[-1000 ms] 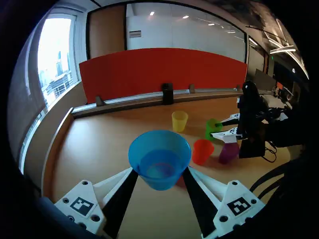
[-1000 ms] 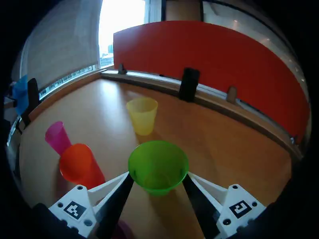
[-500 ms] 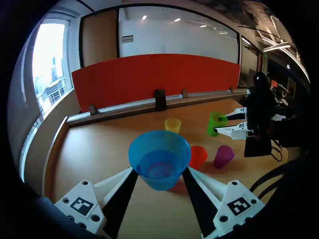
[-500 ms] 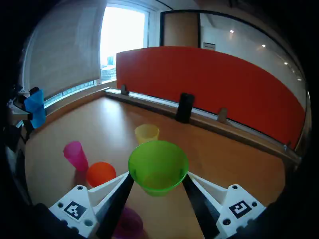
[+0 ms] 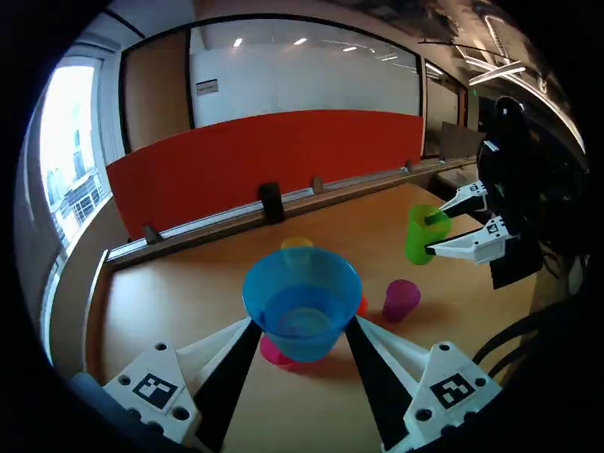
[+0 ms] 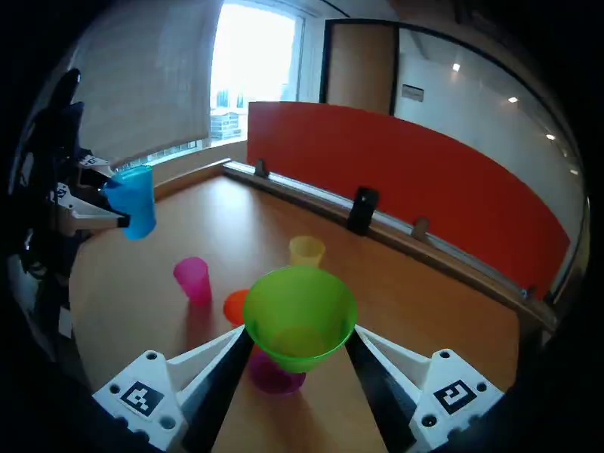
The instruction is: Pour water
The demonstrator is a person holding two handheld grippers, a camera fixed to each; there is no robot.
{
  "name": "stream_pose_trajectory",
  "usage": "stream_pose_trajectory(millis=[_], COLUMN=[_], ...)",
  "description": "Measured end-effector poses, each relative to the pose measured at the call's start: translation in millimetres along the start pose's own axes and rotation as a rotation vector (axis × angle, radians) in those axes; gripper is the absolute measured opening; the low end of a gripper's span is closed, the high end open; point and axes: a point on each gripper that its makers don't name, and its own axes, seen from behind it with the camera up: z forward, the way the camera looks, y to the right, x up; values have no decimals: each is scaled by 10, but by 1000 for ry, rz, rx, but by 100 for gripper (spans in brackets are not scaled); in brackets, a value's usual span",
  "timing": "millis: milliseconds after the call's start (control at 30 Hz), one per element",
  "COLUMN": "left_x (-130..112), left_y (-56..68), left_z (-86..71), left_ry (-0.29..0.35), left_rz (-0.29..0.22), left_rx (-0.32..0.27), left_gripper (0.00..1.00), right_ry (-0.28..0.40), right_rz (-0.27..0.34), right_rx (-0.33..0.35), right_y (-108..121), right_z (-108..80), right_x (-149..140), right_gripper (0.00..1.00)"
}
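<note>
While I hold both grippers above the wooden table (image 6: 430, 325), my left gripper (image 5: 302, 325) is closed partway around a blue cup (image 5: 302, 294), with one finger pressing on each side of its wall, so the cup sits upright between them. At the bottom of this cup I see a paler round patch; it may be a little water, but I cannot tell for sure. My right gripper (image 6: 300, 340) is closed in the same manner on a green cup (image 6: 300, 309), both fingers against its sides, and the mouth of the cup faces up. In the right gripper view the blue cup hangs far to the left, near the window side, clear of the table and almost upright. In the left gripper view the green cup is at the right, also lifted and upright. The two held cups are well apart from each other. Four more cups stand on the table between them: a pink cup (image 6: 192, 279), an orange cup (image 6: 235, 306) just beside it, a yellow cup (image 6: 306, 251) farther back, and a purple cup (image 6: 275, 375) that is partly hidden under the green one. Behind the table runs a long red partition (image 6: 423, 174).
</note>
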Motion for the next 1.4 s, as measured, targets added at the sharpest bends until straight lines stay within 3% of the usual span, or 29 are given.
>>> stream_pose_trajectory(millis=[300, 500, 867, 1100, 1400], left_x=[185, 272, 472, 595, 683], left_y=[271, 437, 667, 695, 758], left_z=[1, -38, -135, -199, -236], left_ry=[10, 12, 25, 49, 62], left_rz=[74, 121, 214, 313, 357], left_rx=[-74, -118, -177, -168, -184], left_gripper=[78, 78, 78, 78, 78], right_ry=[-29, -31, -25, -21, -11], right_rz=[-34, -66, -57, -59, -74], right_rx=[61, 88, 120, 133, 158], right_y=[-354, -529, -754, -839, -951], right_z=[-486, -657, -708, -724, -754], right_x=[65, 86, 68, 55, 83], right_gripper=[88, 88, 88, 88, 88])
